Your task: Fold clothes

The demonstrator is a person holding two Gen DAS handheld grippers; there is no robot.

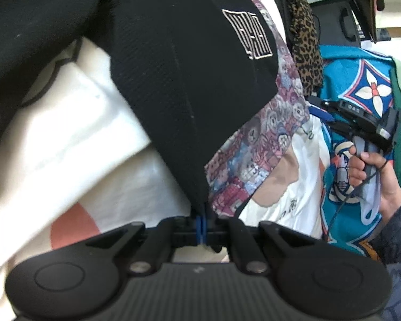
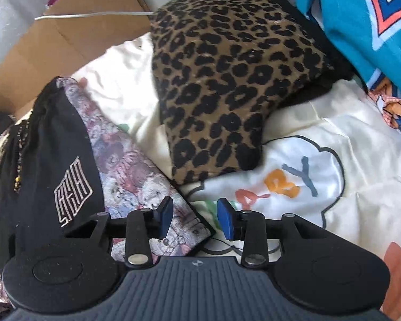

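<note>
my left gripper (image 1: 202, 230) is clenched on the corner of the black garment (image 1: 179, 75) (white emblem stitched on it), which drapes over the patterned shirt (image 1: 256, 144). my right gripper (image 2: 194, 218) is released, pads apart above the white printed cloth (image 2: 320, 176), beside the leopard-print piece (image 2: 222, 80).

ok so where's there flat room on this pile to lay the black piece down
Flattest open patch: the white printed fabric, bordered by the leopard garment and teal cloth. Crowded beside the black garment and floral cloth; cardboard box hems the far side.
</note>
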